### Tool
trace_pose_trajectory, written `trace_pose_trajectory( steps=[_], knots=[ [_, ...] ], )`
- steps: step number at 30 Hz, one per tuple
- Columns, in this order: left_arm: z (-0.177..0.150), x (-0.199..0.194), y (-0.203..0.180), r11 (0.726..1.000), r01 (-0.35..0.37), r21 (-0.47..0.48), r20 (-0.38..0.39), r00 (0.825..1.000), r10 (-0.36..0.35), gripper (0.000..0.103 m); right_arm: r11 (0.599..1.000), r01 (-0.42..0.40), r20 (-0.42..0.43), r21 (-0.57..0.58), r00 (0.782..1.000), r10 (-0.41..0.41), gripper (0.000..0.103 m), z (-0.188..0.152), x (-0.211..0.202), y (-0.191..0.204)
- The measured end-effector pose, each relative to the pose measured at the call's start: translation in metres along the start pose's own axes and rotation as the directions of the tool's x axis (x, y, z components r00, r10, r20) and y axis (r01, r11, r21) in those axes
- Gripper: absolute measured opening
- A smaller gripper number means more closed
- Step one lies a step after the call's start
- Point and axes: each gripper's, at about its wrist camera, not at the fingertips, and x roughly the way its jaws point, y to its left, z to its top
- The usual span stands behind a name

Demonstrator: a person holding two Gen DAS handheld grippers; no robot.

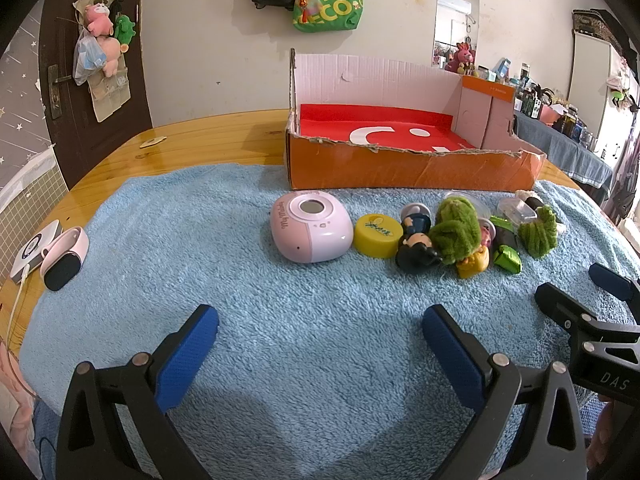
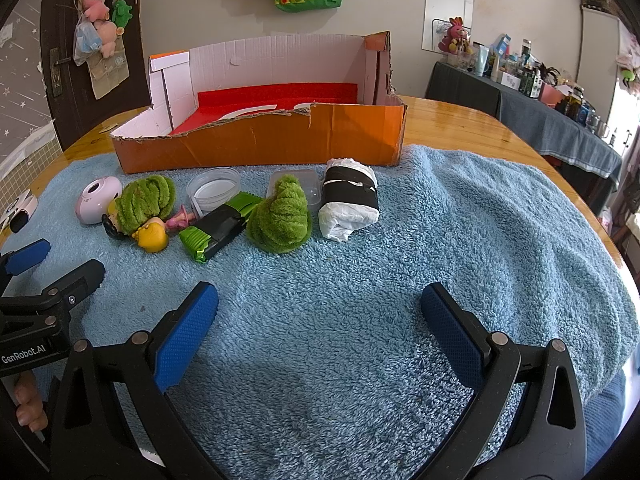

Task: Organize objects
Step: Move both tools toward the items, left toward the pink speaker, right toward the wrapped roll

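left gripper (image 1: 320, 332): hovering low over blue towel (image 1: 200, 240), fingers spread, gripping nothing
right gripper (image 2: 319, 312): same, gaping wide
toys: sitting mid-towel, pink device (image 1: 310, 227) leftmost
orange box (image 1: 400, 168): waiting just behind

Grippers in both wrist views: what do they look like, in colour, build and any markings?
Both match. The left gripper and right gripper have black triangular cut-out arms with silver rivets, and their jaws carry blue textured pads. Seen from the other side, the right gripper's black body shows white letters "DAS", and the left one reads "GenRobot.AI". No cables or sleeves show.
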Motion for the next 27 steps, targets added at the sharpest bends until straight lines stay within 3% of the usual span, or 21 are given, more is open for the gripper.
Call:
trace_pose_trajectory(
  steps=[20, 27],
  knots=[
    [0.001, 0.004, -0.001, 1.0, -0.003, 0.002, -0.014, 1.0, 0.003, 0.103, 1.0, -0.01, -0.002, -0.013, 1.0, 0.01, 0.103, 0.003, 0.0, 0.002],
    [0.009, 0.001, -0.001, 1.0, 0.015, 0.016, -0.041, 0.999, -0.015, 0.103, 0.998, -0.056, -0.005, 0.009, 0.998, 0.056, 0.103, 0.01, -0.002, -0.005]
  ],
)
